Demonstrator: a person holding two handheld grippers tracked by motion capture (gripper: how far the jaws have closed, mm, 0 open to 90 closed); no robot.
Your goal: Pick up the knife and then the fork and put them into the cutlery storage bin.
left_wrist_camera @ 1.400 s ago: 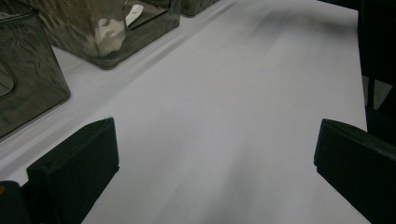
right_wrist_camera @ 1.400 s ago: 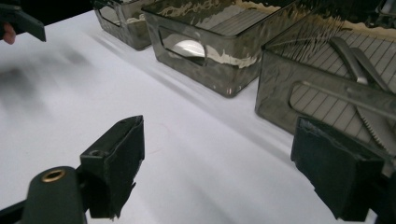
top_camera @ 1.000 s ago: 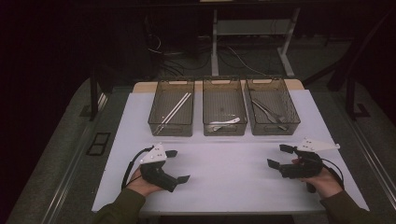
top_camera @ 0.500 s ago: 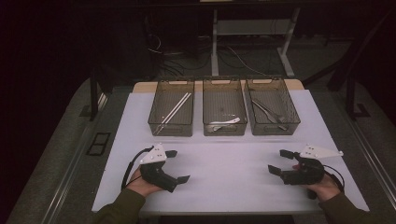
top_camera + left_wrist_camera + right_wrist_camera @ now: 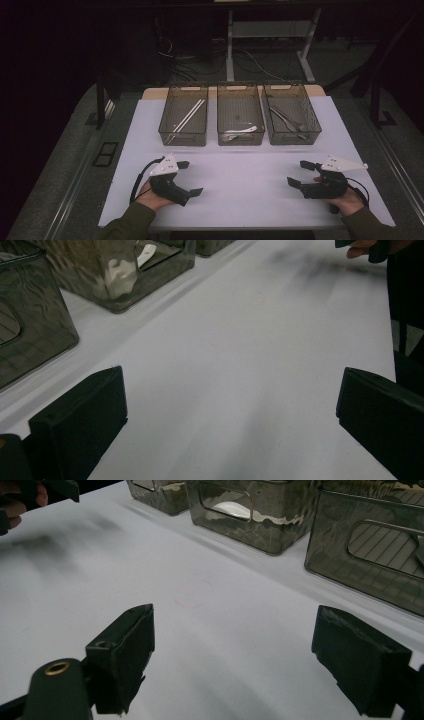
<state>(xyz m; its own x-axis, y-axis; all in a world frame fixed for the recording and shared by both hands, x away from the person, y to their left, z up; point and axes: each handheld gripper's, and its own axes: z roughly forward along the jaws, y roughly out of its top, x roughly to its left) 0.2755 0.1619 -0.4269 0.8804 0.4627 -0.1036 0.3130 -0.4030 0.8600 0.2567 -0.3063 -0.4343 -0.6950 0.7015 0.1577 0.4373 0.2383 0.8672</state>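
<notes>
High view has both hands parked on the white mat (image 5: 240,175), left gripper (image 5: 192,177) and right gripper (image 5: 297,173) both gaping wide with nothing between the jaws. Chopsticks (image 5: 187,119) sit in the left bin (image 5: 183,137), a white spoon (image 5: 243,131) in the middle bin (image 5: 240,139), metal cutlery (image 5: 289,120) in the right bin (image 5: 296,137). Looks either fully sorted or not started, hard to call.

High view: overhead, looking forward, far from table (image 5: 240,190).
Gripper views: low, close, facing bins (image 5: 240,510); both share these.
</notes>
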